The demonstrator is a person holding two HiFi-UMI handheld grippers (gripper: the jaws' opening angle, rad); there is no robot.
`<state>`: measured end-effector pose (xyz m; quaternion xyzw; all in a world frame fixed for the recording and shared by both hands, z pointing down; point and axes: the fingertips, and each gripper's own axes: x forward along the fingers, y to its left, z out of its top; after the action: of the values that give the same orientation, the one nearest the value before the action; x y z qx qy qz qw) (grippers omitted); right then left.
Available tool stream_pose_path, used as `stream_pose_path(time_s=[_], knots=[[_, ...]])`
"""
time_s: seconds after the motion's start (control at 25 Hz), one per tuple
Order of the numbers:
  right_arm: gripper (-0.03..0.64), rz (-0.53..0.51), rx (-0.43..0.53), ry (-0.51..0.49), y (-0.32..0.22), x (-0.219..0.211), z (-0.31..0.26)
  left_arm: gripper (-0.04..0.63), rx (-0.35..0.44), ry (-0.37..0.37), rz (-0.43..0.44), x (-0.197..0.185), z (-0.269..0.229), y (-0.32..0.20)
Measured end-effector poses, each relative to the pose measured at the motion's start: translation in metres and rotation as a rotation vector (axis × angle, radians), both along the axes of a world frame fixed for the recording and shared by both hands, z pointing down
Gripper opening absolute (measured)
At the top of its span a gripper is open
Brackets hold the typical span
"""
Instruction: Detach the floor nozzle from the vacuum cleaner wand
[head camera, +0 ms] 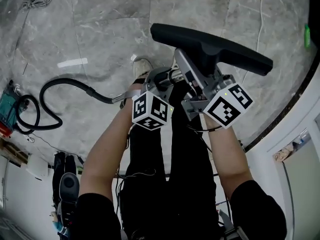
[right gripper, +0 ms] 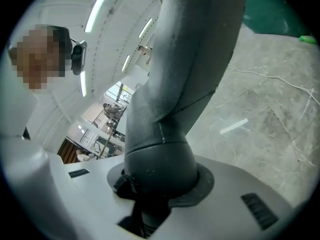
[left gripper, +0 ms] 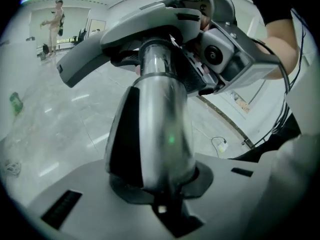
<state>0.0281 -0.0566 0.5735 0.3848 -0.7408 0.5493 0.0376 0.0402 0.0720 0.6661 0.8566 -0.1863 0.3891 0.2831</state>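
The black floor nozzle (head camera: 210,45) hangs above the marble floor, its grey neck (head camera: 191,69) running back to the chrome wand (head camera: 174,75). My left gripper (head camera: 161,81) is shut on the wand; in the left gripper view the shiny tube (left gripper: 162,119) fills the gap between the jaws of the left gripper (left gripper: 160,186). My right gripper (head camera: 201,86) is shut on the nozzle's neck. In the right gripper view the dark grey neck (right gripper: 165,144) sits pinched in the right gripper (right gripper: 160,186). The two grippers are side by side, close to the joint.
A black hose (head camera: 52,91) loops over the floor to the left toward the vacuum body (head camera: 7,109). A shoe (head camera: 143,66) stands just under the wand. A white cable (head camera: 260,14) and a green object (head camera: 306,35) lie at the far right, near a dark floor strip (head camera: 295,99).
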Motion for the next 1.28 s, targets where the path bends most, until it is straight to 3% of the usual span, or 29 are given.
stream_pose_path(time_s=[0.12, 0.28, 0.32, 0.4, 0.52, 0.6, 0.68, 0.72, 0.8, 0.92, 1.04, 1.28], knots=[[0.121, -0.132, 0.025, -0.055, 0.007, -0.012, -0.013, 0.084, -0.054, 0.082, -0.010, 0.005, -0.012, 0.010], [0.121, -0.425, 0.125, -0.177, 0.034, -0.026, -0.041, 0.084, -0.181, 0.265, 0.059, 0.015, -0.033, 0.035], [0.121, -0.449, 0.126, -0.180, 0.035, -0.028, -0.042, 0.084, -0.185, 0.268, 0.056, 0.014, -0.034, 0.035], [0.121, -0.378, 0.052, -0.109, 0.026, -0.027, -0.029, 0.083, -0.118, 0.155, -0.010, 0.006, -0.023, 0.024], [0.121, -0.128, -0.127, 0.099, 0.008, -0.004, -0.001, 0.083, 0.012, -0.080, -0.099, -0.009, 0.001, 0.008], [0.121, 0.029, -0.109, 0.237, -0.023, 0.040, -0.003, 0.081, 0.029, -0.155, -0.020, -0.018, 0.020, 0.025], [0.121, 0.124, 0.000, 0.289, -0.063, 0.088, -0.021, 0.083, 0.017, -0.153, 0.161, -0.027, 0.031, 0.073], [0.121, 0.135, 0.040, 0.289, -0.078, 0.099, -0.027, 0.083, 0.016, -0.152, 0.230, -0.032, 0.034, 0.091], [0.121, 0.069, 0.087, 0.330, -0.089, 0.103, -0.020, 0.083, 0.011, -0.187, 0.259, -0.043, 0.044, 0.095], [0.121, -0.039, 0.105, 0.376, -0.072, 0.097, -0.001, 0.083, -0.030, -0.234, 0.183, -0.053, 0.064, 0.070], [0.121, -0.039, 0.118, 0.309, -0.062, 0.091, 0.009, 0.083, -0.023, -0.240, 0.132, -0.054, 0.086, 0.031], [0.123, -0.121, 0.071, 0.381, -0.031, 0.102, 0.050, 0.083, -0.004, -0.313, 0.079, -0.049, 0.128, -0.017]])
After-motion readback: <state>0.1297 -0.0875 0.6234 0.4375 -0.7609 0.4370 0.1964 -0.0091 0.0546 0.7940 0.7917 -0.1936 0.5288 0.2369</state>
